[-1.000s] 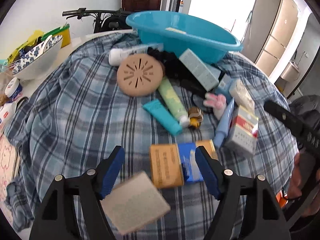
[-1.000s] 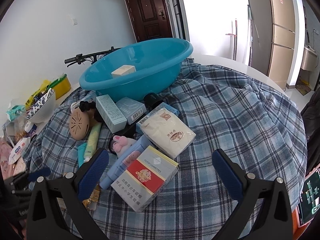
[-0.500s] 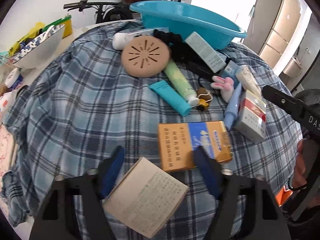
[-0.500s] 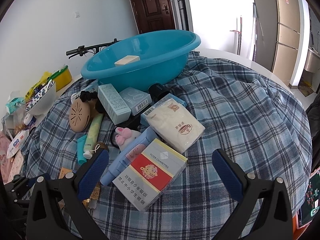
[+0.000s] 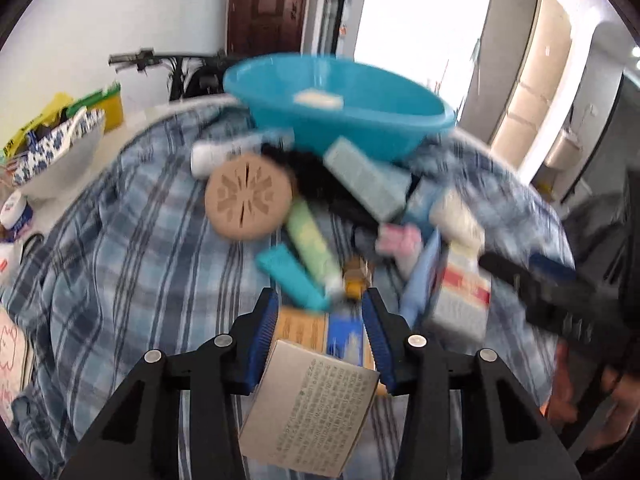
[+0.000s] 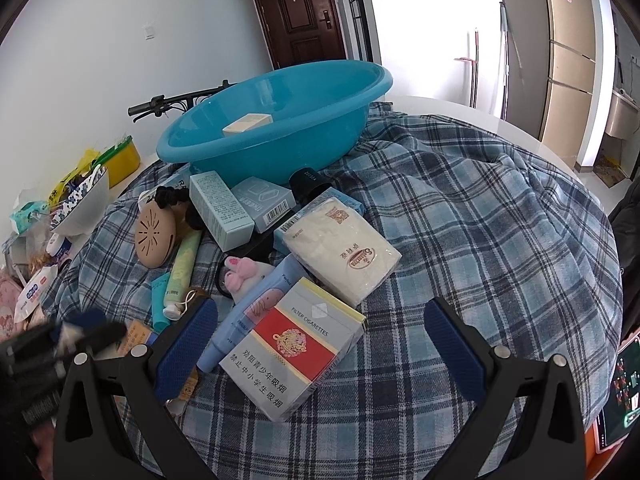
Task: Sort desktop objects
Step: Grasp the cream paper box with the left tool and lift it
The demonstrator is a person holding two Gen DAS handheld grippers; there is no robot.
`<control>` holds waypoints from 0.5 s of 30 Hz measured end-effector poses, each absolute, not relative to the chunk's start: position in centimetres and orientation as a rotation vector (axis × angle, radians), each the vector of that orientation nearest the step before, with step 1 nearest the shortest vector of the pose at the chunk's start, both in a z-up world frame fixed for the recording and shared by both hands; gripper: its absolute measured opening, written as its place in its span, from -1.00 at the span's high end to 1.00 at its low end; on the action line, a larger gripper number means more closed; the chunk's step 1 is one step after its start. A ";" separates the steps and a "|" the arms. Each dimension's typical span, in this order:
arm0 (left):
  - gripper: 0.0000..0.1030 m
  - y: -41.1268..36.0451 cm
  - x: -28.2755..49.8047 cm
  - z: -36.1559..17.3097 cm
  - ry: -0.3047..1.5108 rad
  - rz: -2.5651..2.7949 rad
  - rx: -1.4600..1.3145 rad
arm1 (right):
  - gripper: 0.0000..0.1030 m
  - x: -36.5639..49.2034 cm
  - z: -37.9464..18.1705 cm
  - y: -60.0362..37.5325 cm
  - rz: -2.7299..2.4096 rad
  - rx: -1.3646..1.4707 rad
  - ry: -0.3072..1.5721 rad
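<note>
My left gripper [image 5: 318, 340] is shut on a beige box with printed text [image 5: 312, 404]; both blue pads press its sides, and it hangs just above the plaid cloth [image 5: 132, 248]. Beneath it lies an orange and blue box [image 5: 308, 328]. Farther back stands the blue basin [image 5: 360, 132] with a pale bar inside; the view is blurred. In the right wrist view my right gripper [image 6: 320, 320] stands open around a red and white cigarette pack [image 6: 296, 344] without touching it. The left gripper [image 6: 60, 340] shows blurred at that view's left edge. The basin [image 6: 260, 152] is at the back.
Around the pack lie a blue tube [image 6: 256, 312], a tissue pack [image 6: 344, 248], a pink plush [image 6: 240, 276], a green tube [image 6: 184, 268], a round tan disc [image 6: 154, 236] and teal boxes [image 6: 220, 210]. A patterned bowl [image 6: 84, 204] stands far left, a phone [image 6: 620, 392] far right.
The left gripper's jaws closed from wide open onto the beige box and raised it off the cloth. The right gripper stayed where it was, open.
</note>
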State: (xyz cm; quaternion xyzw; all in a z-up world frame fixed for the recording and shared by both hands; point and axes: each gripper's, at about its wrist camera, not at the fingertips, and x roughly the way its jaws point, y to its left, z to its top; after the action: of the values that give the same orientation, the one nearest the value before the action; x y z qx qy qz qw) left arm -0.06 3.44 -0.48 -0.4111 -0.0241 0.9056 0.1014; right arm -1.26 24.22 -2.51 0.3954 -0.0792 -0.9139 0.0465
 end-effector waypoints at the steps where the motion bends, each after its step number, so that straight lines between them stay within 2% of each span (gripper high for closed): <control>1: 0.10 3.5 -0.8 -0.5 -0.075 2.680 -1.209 | -0.99 -1.2 -2.5 24.2 -2.789 1.205 -0.239; 2: 0.08 3.7 -1.5 -0.7 -0.072 2.663 -1.221 | -0.99 -1.2 -2.4 24.2 -2.790 1.203 -0.237; 5: -0.33 3.4 -3.9 -2.0 -0.143 2.587 -1.333 | -0.99 -1.2 -2.4 24.3 -2.794 1.199 -0.239; 8: -0.37 2.6 -4.2 -2.4 -0.217 2.540 -1.368 | -0.99 -1.4 -2.5 24.5 -2.793 1.207 -0.251; 11: -0.53 2.1 -3.2 -2.1 -0.174 2.566 -1.363 | -0.99 -1.2 -2.4 24.8 -2.800 1.197 -0.259; 15: -0.55 1.3 -1.0 -2.0 -0.131 2.570 -1.349 | -0.99 -1.4 -2.5 25.0 -2.797 1.204 -0.277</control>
State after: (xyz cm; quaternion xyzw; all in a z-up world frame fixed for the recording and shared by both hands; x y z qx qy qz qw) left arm -1.02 1.32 -2.00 -0.4612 -0.0448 0.8784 0.1175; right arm -1.36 25.01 -2.51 0.3935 -0.0905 -0.9139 0.0421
